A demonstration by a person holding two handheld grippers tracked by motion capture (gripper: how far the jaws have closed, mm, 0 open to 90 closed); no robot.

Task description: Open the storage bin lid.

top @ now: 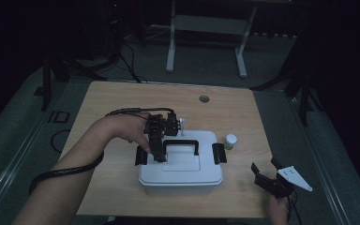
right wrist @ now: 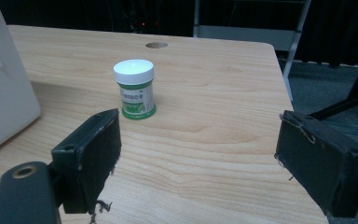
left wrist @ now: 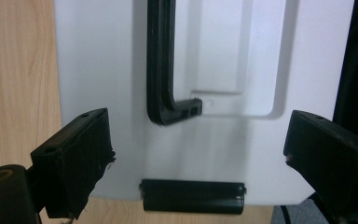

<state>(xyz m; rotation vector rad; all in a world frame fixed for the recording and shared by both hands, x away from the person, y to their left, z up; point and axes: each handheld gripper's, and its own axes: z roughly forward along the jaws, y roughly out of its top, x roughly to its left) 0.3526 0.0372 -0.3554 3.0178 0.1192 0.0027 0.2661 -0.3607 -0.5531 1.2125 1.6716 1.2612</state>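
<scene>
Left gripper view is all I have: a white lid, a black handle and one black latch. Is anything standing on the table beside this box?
Observer: Yes. A small jar with a white cap and a green label stands upright just right of the box, apart from it.
Operator: Is there a latch on that side too?
Observer: Yes. A second black latch sits on the lid's right end, matching the left latch.
Operator: Where is the right gripper?
Observer: The right gripper is at the table's near right corner, jaws open and empty, aimed toward the jar.
</scene>
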